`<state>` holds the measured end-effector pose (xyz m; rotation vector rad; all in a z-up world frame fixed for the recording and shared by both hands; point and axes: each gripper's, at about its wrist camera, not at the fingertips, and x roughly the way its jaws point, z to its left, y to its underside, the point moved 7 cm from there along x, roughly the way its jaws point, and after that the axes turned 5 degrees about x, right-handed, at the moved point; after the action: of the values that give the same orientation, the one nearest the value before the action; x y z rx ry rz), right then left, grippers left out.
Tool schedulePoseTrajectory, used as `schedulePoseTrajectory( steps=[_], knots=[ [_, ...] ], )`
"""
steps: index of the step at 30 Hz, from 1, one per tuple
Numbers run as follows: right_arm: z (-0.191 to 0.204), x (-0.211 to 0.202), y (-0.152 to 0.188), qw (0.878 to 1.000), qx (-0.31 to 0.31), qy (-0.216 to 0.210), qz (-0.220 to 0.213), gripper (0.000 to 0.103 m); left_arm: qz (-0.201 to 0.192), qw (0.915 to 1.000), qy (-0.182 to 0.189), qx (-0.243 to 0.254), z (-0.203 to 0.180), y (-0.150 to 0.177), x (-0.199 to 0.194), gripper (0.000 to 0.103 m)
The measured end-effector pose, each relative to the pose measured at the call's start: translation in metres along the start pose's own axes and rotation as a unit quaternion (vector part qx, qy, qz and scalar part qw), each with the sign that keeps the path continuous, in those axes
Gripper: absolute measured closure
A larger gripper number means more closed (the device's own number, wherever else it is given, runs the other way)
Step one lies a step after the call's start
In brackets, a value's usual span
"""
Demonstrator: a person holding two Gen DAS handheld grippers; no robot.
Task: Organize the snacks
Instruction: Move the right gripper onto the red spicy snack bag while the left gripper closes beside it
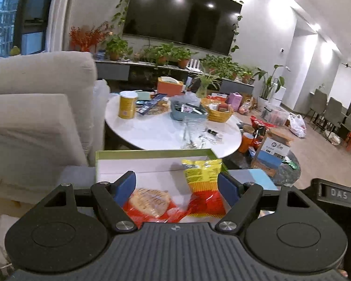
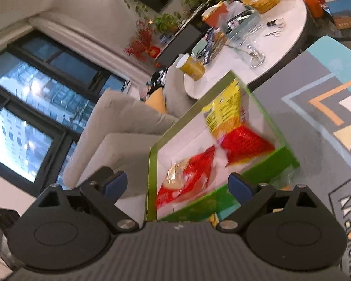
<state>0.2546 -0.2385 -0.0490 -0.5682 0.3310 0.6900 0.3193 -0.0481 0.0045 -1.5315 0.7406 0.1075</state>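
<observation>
Left wrist view: left gripper (image 1: pixel 176 187) spread wide, nothing clamped, hovering over green-rimmed box (image 1: pixel 152 152) on patterned rug (image 2: pixel 320 126). Inside box: red cracker pack (image 1: pixel 152 205) lying flat near front, yellow-red snack bag (image 1: pixel 202 187) propped toward right wall. Right wrist view, blurred: right gripper (image 2: pixel 177 185) likewise spread, empty, above near corner of box. More snacks well apart on white tabletop (image 1: pixel 156 131): yellow canister (image 1: pixel 127 105), yellow basket (image 1: pixel 218 113). Judged step: fetch next snack. Advice: lift clear of rim before swinging away; approach next item centred between pads; close only once squarely straddled.
</observation>
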Motion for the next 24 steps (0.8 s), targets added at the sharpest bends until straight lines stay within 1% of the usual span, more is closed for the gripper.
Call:
schedulePoseTrajectory(
  steps=[4, 6, 8, 10, 15, 18, 20, 24],
  knots=[
    [0.009, 0.001, 0.023, 0.999, -0.005, -0.009, 0.03, 0.007, 0.004, 0.9997, -0.019, -0.014, 0.018, 0.012, -0.015, 0.028],
    [0.012, 0.003, 0.035, 0.999, -0.017, -0.003, 0.048, 0.007, 0.008, 0.9995, -0.023, -0.022, 0.027, 0.019, -0.019, 0.028],
    [0.016, 0.005, 0.046, 0.998, -0.035, 0.008, 0.058, 0.009, 0.009, 0.9991, -0.032, -0.027, 0.036, 0.024, -0.024, 0.028],
    [0.018, 0.01, 0.058, 0.996, -0.039, 0.008, 0.075, 0.01, 0.012, 0.9985, -0.042, -0.033, 0.046, 0.032, -0.028, 0.028],
    [0.015, 0.027, 0.083, 0.99, 0.004, -0.018, 0.14, 0.019, 0.028, 0.9963, -0.062, -0.053, 0.074, 0.052, -0.029, 0.028],
    [0.014, 0.04, 0.099, 0.985, 0.022, -0.02, 0.172, 0.025, 0.046, 0.994, -0.07, -0.07, 0.093, 0.066, -0.025, 0.028],
    [0.015, 0.047, 0.104, 0.982, 0.028, -0.017, 0.185, 0.027, 0.056, 0.9923, -0.074, -0.082, 0.103, 0.075, -0.021, 0.028],
    [0.016, 0.058, 0.117, 0.98, 0.024, -0.008, 0.198, 0.031, 0.067, 0.989, -0.08, -0.105, 0.12, 0.09, -0.014, 0.028]
  ],
)
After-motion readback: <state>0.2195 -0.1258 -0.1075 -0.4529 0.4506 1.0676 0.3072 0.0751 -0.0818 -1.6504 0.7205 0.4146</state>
